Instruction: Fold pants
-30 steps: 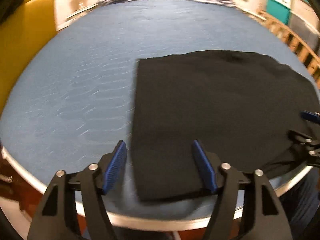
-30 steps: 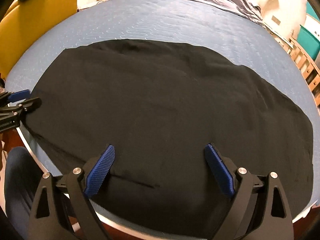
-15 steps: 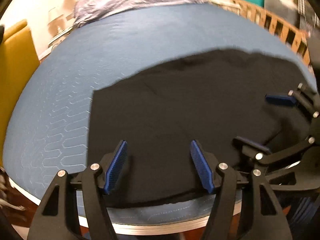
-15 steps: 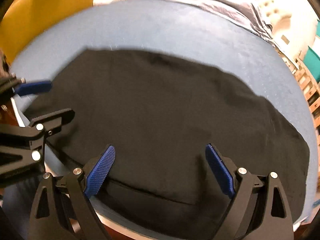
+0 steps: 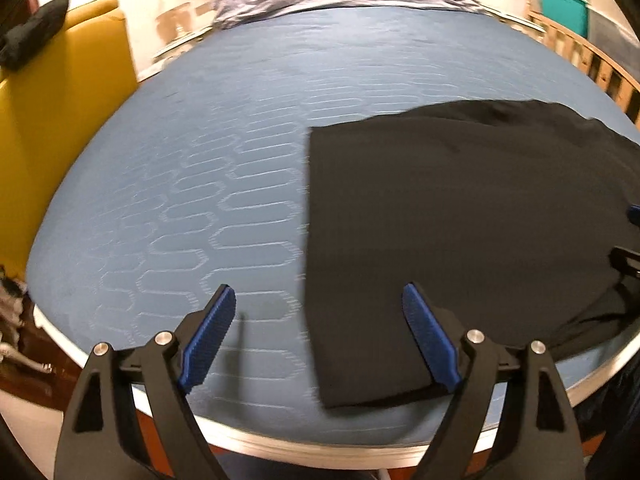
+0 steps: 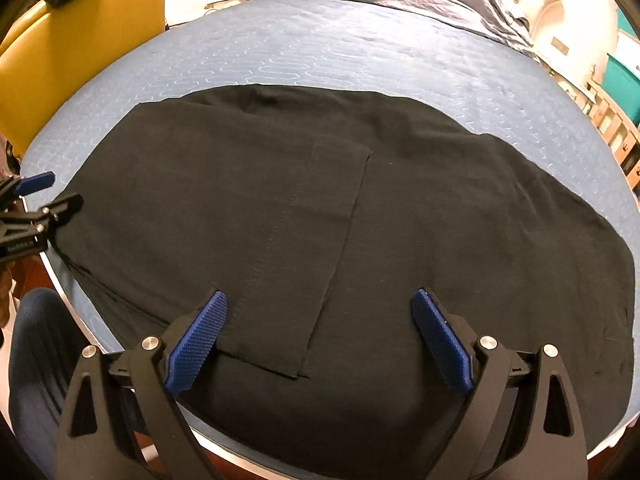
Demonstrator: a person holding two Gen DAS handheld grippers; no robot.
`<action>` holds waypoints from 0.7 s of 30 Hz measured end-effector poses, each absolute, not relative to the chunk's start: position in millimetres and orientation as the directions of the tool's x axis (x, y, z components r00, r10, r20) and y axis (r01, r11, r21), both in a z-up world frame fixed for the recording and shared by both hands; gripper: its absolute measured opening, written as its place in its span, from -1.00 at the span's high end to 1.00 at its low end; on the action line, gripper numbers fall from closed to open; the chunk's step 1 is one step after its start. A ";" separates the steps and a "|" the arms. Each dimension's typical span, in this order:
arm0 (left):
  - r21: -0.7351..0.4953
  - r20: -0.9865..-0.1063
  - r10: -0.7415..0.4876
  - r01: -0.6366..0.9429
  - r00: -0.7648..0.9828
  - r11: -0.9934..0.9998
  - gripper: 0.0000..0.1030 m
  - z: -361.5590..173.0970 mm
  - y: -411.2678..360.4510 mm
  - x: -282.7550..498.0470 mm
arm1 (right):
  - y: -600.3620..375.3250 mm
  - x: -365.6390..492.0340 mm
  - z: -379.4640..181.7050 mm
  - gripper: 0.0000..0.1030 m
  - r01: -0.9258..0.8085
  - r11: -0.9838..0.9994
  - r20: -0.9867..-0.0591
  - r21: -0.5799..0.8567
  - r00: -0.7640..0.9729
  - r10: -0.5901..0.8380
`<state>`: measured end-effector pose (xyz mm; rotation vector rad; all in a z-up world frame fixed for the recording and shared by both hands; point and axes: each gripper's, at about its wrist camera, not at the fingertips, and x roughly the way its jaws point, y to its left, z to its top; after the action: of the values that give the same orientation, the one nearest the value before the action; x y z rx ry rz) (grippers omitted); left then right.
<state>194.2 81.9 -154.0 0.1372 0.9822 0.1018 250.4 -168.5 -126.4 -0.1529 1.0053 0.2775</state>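
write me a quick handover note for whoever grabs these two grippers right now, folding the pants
Left gripper: open, empty, at the near-left corner of the pants.
Right gripper: open, empty, over the near edge of the pants.
Pants: black, flat on the blue mattress, near edge hanging a bit over the rim. A hemmed layer lies over the middle, so a fold seems to be in.
Left: grip the edges and complete the remaining folds.

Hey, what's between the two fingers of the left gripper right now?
In the left wrist view, the open left gripper spans bare blue mattress on its left side and the left edge of the black pants on its right. Nothing else lies there.
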 end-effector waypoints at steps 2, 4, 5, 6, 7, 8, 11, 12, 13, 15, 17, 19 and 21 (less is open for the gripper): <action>0.145 -0.823 0.150 -0.052 0.547 0.988 -0.67 -149.6 95.2 189.3 | -171.7 242.0 -122.5 -0.77 -0.280 0.960 -0.846 0.002 0.511 0.151; 0.135 -0.822 0.166 -0.096 0.545 0.986 -0.67 -145.1 108.4 184.6 | -181.1 240.6 -119.4 -0.77 -0.226 0.973 -0.848 -0.042 0.523 0.084; 0.138 -0.821 0.180 -0.119 0.542 0.983 -0.67 -143.9 114.7 183.0 | -187.2 241.0 -119.2 -0.77 -0.210 0.977 -0.847 -0.045 0.526 0.074; 0.134 -0.819 0.188 -0.138 0.541 0.981 -0.67 -142.4 120.8 181.2 | -194.3 241.0 -119.6 -0.77 -0.188 0.981 -0.850 -0.044 0.523 0.062; 0.129 -0.819 0.192 -0.152 0.541 0.980 -0.67 -141.1 125.4 179.1 | -204.9 241.1 -121.0 -0.77 -0.149 0.987 -0.858 -0.068 0.513 0.018; 0.143 -0.815 0.216 -0.174 0.538 0.974 -0.64 -137.5 129.0 176.9 | -213.7 240.2 -121.5 -0.77 -0.119 0.989 -0.862 -0.089 0.507 -0.017; 0.105 -0.808 0.197 -0.193 0.555 0.976 -0.62 -127.6 132.6 165.7 | -238.7 232.7 -111.9 -0.77 -0.043 0.997 -0.849 -0.065 0.528 -0.032; 0.053 -0.808 0.156 -0.193 0.568 0.980 -0.61 -123.1 133.3 162.1 | -242.6 231.3 -109.5 -0.77 -0.029 0.997 -0.845 -0.069 0.533 -0.043; -0.022 -0.808 0.091 -0.184 0.582 0.983 -0.59 -119.7 134.1 158.7 | -248.0 229.1 -104.1 -0.77 -0.008 0.998 -0.838 -0.059 0.544 -0.045; -0.227 -0.798 -0.097 -0.148 0.595 0.963 -0.44 -118.9 140.7 159.2 | -249.8 230.3 -96.5 -0.77 -0.008 1.000 -0.830 -0.014 0.558 -0.007; -0.334 -0.798 -0.198 -0.145 0.569 0.931 -0.21 -126.5 145.7 162.2 | -239.4 229.0 -85.7 -0.77 -0.037 0.999 -0.814 0.016 0.579 0.034; -0.435 -0.790 -0.295 -0.153 0.537 0.888 0.02 -138.9 151.3 164.7 | -222.4 229.9 -79.6 -0.77 -0.098 0.994 -0.807 0.050 0.582 0.098; -0.515 -0.765 -0.371 -0.154 0.526 0.843 0.02 -148.0 156.4 164.9 | -204.4 227.5 -76.2 -0.77 -0.145 0.988 -0.803 0.053 0.582 0.129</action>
<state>164.9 156.4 -148.0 -0.5775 1.0231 -0.1388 227.5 -204.4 -76.2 -0.0193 0.9366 0.1600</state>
